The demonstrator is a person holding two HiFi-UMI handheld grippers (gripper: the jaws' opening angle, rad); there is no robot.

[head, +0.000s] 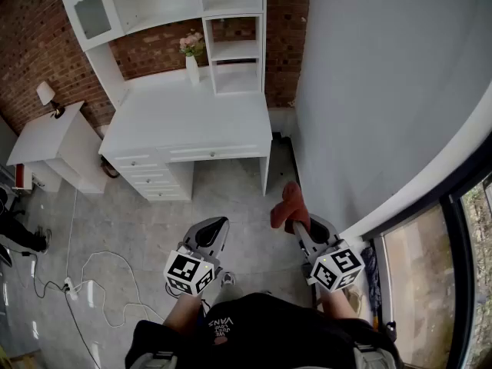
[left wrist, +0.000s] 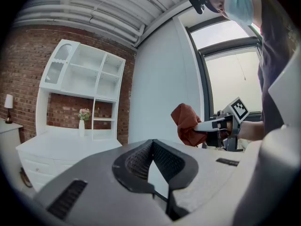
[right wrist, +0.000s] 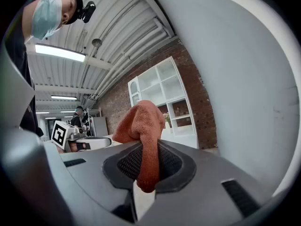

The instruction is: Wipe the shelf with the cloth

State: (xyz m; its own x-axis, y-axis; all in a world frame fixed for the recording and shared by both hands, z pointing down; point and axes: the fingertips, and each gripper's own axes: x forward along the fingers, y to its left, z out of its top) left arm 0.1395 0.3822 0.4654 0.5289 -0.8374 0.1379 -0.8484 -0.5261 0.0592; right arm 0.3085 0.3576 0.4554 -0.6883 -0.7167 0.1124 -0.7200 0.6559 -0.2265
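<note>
The rust-red cloth [head: 290, 206] is clamped in the right tool [head: 295, 223], the white shelf [head: 234, 50] well apart at eleven o'clock on the table's [head: 192, 121] far edge, while the left tool [head: 221, 223] sits closed and empty.

Ahead of me a white desk [head: 192, 118] with drawers stands against a brick wall [head: 31, 37]. On it, a white vase [head: 192, 69] with pink flowers [head: 190, 44]. Left of it, a small white side table [head: 54, 141] carrying a lamp [head: 46, 94]. White cable [head: 100, 271] loops on the tiled floor [head: 231, 198]. Grey wall [head: 369, 91] to my right.
</note>
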